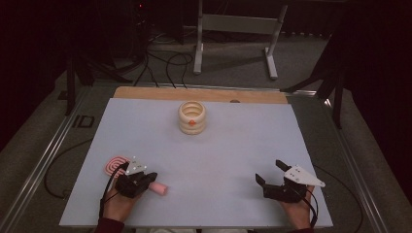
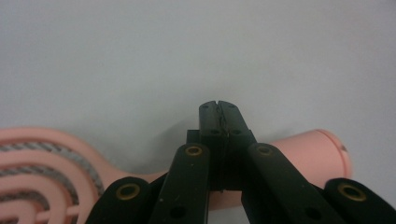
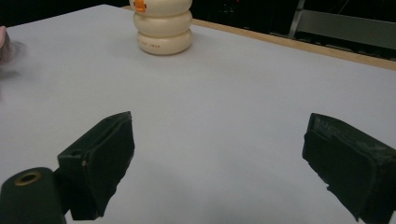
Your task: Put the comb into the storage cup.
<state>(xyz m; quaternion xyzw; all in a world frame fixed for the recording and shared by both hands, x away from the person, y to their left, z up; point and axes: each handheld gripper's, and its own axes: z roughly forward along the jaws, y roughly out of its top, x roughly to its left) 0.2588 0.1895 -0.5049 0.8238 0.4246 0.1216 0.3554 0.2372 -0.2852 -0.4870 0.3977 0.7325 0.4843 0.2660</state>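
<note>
Pink hairbrush (image 1: 130,174) at about seven o'clock on the white table (image 1: 228,145), near the front left corner; long axis running roughly from ten o'clock to four o'clock, spiral-patterned head (image 1: 114,165) toward ten, rounded handle end (image 1: 159,188) toward four; lying flat. Left gripper (image 1: 145,179) directly over the handle, between head and handle end; in the left gripper view, fingers (image 2: 219,116) pressed together tip to tip above the handle (image 2: 308,156), the pink shaft passing beneath the black links; whether the closed fingers pinch the handle or merely sit over it, impossible to tell. Left hand (image 1: 116,204) entering from six o'clock.

Right gripper (image 1: 272,174) at about five o'clock on the table, well apart from the hairbrush; fingers (image 3: 109,154) spread wide with nothing between, bare table beneath. Right hand (image 1: 297,209) behind it at the front edge.

Cream stack of rings (image 1: 192,117) with an orange mark at about twelve o'clock, far from both grippers; seen also in the right gripper view (image 3: 162,25), upright. Nothing lying between hairbrush and stack; open table surface all the way. Wooden strip (image 1: 145,92) along the far edge of the table.
</note>
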